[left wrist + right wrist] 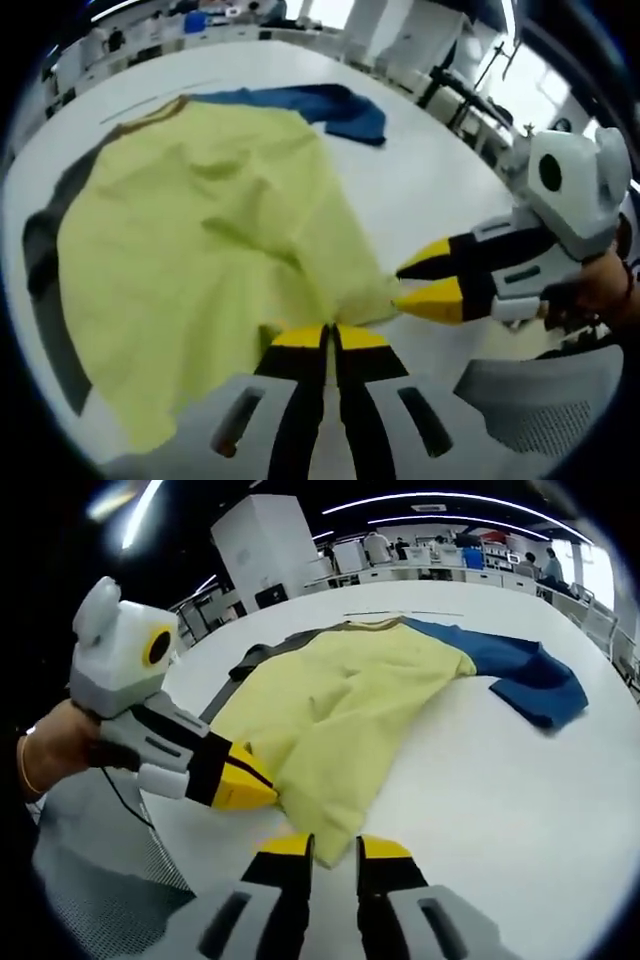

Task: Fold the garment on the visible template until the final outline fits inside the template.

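Observation:
A yellow garment [210, 230] with a blue sleeve [340, 108] lies spread on the white table [430, 180]. A dark grey part [42, 250] shows along its other side. My left gripper [331, 336] is shut on the near hem. My right gripper [412, 282] comes in from the right, jaws apart around the hem's corner. In the right gripper view the garment [340, 710] runs toward the blue sleeve [530, 675]. There my right gripper [335, 846] stands open at the hem, and the left gripper [265, 785] pinches the edge beside it.
A thin line [400, 612] is marked on the table [500, 780] past the collar. A grey mesh chair [540, 400] stands at the near table edge, also in the right gripper view as the chair [90, 860]. Workbenches and people fill the background.

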Action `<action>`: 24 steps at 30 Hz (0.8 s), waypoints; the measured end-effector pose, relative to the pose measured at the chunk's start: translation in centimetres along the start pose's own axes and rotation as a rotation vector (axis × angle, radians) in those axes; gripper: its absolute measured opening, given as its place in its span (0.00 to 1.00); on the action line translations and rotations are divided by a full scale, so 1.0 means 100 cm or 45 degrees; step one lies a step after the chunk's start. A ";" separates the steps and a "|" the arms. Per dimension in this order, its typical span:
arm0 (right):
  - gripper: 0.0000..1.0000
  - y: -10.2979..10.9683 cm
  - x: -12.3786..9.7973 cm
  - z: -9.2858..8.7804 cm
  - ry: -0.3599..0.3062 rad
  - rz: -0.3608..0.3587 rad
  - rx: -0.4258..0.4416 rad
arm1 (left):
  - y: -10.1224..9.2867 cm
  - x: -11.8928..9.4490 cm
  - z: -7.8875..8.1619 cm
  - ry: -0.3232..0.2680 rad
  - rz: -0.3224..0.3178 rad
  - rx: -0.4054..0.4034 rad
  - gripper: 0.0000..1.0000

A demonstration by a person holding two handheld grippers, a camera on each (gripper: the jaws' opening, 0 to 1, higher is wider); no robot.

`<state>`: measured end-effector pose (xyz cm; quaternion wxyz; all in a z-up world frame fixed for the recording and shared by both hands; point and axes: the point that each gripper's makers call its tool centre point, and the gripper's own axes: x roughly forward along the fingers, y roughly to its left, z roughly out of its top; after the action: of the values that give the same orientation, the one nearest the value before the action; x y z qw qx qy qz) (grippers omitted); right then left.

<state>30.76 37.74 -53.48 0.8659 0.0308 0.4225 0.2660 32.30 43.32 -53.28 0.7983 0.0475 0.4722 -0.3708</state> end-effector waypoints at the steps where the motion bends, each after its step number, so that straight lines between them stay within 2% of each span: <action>1: 0.11 0.000 0.001 -0.001 0.007 -0.005 -0.001 | 0.000 0.000 0.000 0.000 -0.002 -0.001 0.00; 3: 0.09 -0.001 0.002 -0.002 0.020 -0.015 -0.007 | 0.000 0.000 0.000 0.000 -0.001 0.000 0.00; 6: 0.01 -0.003 0.002 -0.005 0.037 -0.039 -0.010 | 0.000 0.000 -0.001 -0.001 0.000 0.002 0.00; 8: 0.01 -0.004 0.003 -0.004 0.026 -0.040 0.021 | 0.000 0.000 -0.001 -0.006 0.001 0.007 0.00; 16: 0.00 -0.003 0.002 -0.004 0.022 -0.033 0.024 | 0.000 0.000 -0.004 -0.006 0.009 0.030 0.00; 24: 0.00 -0.014 -0.007 -0.005 0.021 -0.068 0.025 | -0.003 -0.009 0.001 -0.059 -0.008 0.015 0.00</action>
<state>30.63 36.12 -53.72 0.8688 0.0260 0.4329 0.2390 31.93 43.55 -52.42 0.8076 0.0420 0.4515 -0.3772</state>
